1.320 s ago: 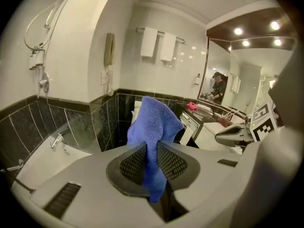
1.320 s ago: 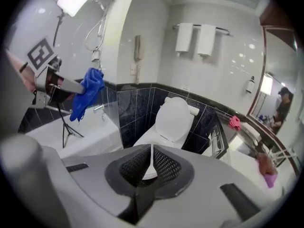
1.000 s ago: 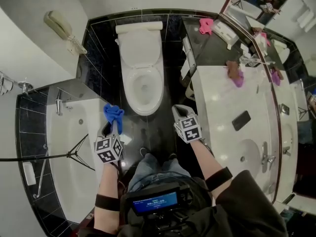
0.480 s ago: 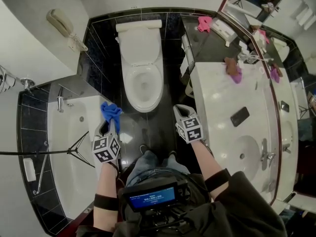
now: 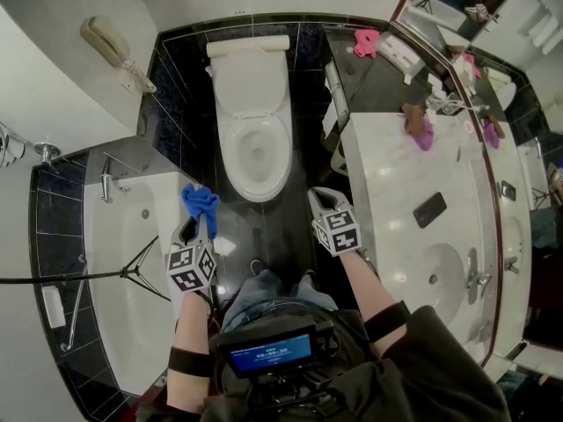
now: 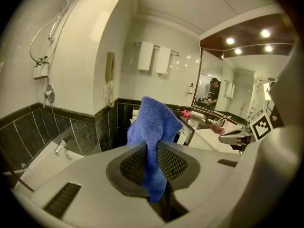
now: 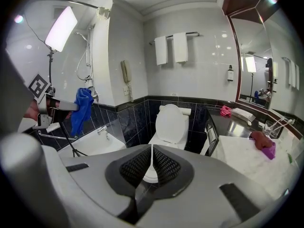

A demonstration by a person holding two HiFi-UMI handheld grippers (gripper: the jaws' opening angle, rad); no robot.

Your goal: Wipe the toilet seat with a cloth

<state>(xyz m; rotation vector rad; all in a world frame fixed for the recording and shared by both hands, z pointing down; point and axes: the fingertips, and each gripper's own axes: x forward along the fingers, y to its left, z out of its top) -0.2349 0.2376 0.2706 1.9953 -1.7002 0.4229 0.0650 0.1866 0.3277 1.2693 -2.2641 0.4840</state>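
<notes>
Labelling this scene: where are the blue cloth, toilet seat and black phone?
blue cloth (image 5: 201, 202), head view, its bunched middle.
toilet seat (image 5: 226, 156), head view, its left rim.
black phone (image 5: 429, 210), head view, middle of its face.

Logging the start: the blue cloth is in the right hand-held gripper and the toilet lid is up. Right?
No: the left hand-held gripper is shut on the cloth, as the left gripper view shows. The lid is up.
</notes>
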